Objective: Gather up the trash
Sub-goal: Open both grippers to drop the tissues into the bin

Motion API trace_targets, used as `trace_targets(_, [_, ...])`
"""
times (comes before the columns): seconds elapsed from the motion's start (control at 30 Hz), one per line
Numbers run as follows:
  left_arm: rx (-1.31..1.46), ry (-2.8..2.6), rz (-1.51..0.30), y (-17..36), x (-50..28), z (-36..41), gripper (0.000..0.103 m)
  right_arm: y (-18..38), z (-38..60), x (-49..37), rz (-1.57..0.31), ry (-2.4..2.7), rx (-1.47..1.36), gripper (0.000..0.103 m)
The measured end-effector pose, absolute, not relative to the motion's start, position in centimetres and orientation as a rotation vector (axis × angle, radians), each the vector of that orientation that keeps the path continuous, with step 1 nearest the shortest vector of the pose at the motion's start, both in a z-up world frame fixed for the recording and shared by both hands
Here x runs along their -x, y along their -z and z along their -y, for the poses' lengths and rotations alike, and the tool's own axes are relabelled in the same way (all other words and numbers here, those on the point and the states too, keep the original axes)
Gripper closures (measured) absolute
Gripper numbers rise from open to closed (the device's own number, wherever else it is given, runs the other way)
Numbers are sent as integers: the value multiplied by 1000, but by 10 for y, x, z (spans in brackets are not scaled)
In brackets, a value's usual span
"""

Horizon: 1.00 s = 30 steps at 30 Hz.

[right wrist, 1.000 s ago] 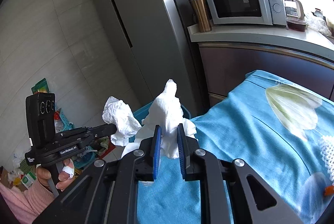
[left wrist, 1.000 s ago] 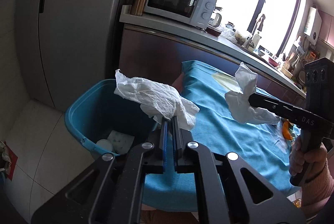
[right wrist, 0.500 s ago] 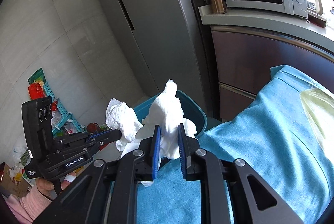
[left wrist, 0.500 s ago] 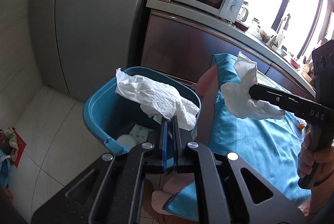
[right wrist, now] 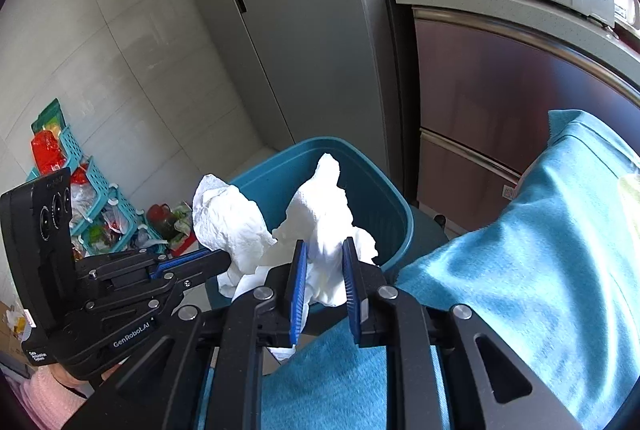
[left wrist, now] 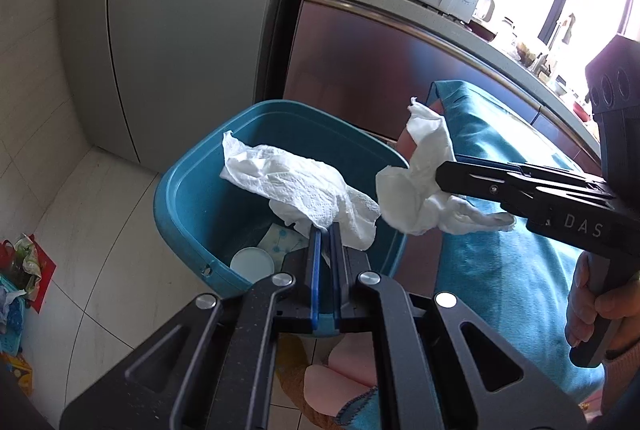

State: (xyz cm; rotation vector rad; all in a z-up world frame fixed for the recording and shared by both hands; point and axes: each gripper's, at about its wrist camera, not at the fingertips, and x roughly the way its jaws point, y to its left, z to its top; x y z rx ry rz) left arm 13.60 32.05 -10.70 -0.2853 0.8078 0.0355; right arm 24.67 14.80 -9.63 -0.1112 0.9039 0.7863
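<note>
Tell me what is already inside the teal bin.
In the teal bin, on its floor: a round white lid or cup and a white patterned sheet. The rest of the floor is hidden behind the held paper towel and left gripper.

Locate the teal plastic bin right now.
The teal plastic bin sits on the floor, centre of both wrist views, between the grey fridge and the blue-clothed table.

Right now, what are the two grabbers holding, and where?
The left gripper pinches a crumpled tissue by its near end. The right gripper, jaws opening, has another tissue wad between them at its lower middle.
</note>
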Motion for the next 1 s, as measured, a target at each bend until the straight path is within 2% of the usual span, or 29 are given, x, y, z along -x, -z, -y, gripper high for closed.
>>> trace_targets(0.23, [292, -51, -846, 119, -149, -320, 97, 105, -163, -258, -946, -771, 123, 82])
trace_targets(0.3, [291, -60, -856, 123, -153, -320, 95, 107, -163, -262, -949, -759, 108, 76])
trace_targets(0.4, [298, -58, -866, 129, -157, -320, 88, 106, -160, -263, -946, -759, 89, 76])
trace_targets(0.63, [298, -53, -838, 127, -155, -314, 85, 97, -138, -258, -916, -765, 33, 74])
trace_targets(0.8, [266, -23, -764, 106, -142, -298, 70, 80, -108, -239, -849, -777, 0, 65])
trace_targets(1.0, [241, 82, -681, 80, -128, -261, 62, 60, -59, -208, -771, -754, -25, 58])
